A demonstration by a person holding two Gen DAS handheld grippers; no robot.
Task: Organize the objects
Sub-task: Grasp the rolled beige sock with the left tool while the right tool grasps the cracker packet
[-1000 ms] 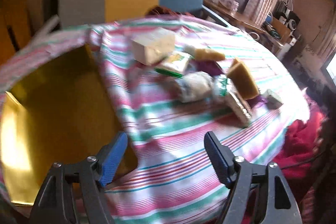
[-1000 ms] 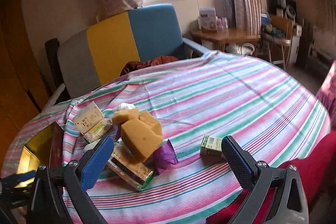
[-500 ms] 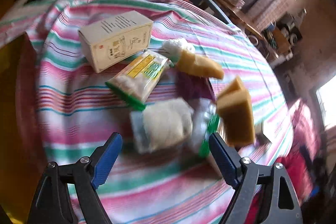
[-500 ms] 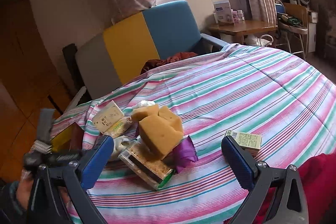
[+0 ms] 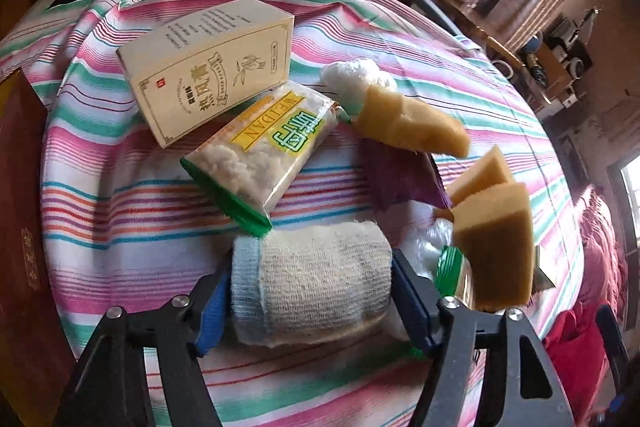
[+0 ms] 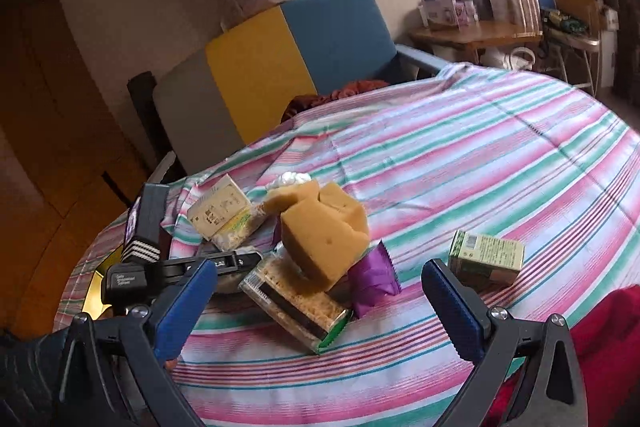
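Left wrist view: the left tool (image 5: 310, 291) points down at a rolled white cloth (image 5: 316, 285) w/ a blue edge. The roll lies on the striped counter (image 5: 120, 211), right between the two blue pads. The jaws are closing on it. The pads look like they touch both ends, but I can't be sure they press yet. Just past the roll lies a clear snack bag (image 5: 264, 151) w/ green ends, and a cream box (image 5: 208, 67) leans on it. A yellow sponge (image 5: 494, 243) stands at the right, another sponge piece (image 5: 412, 125) lies further back, next to a white plastic wad (image 5: 356, 77).

Right wrist view: the right tool (image 6: 320, 301) is spread wide w/ nothing in it. It hangs over the pile: sponges on a clear noodle pack (image 6: 298, 303), a purple wrapper (image 6: 372, 281) beside it. A small green box (image 6: 486, 257) sits apart at the right.
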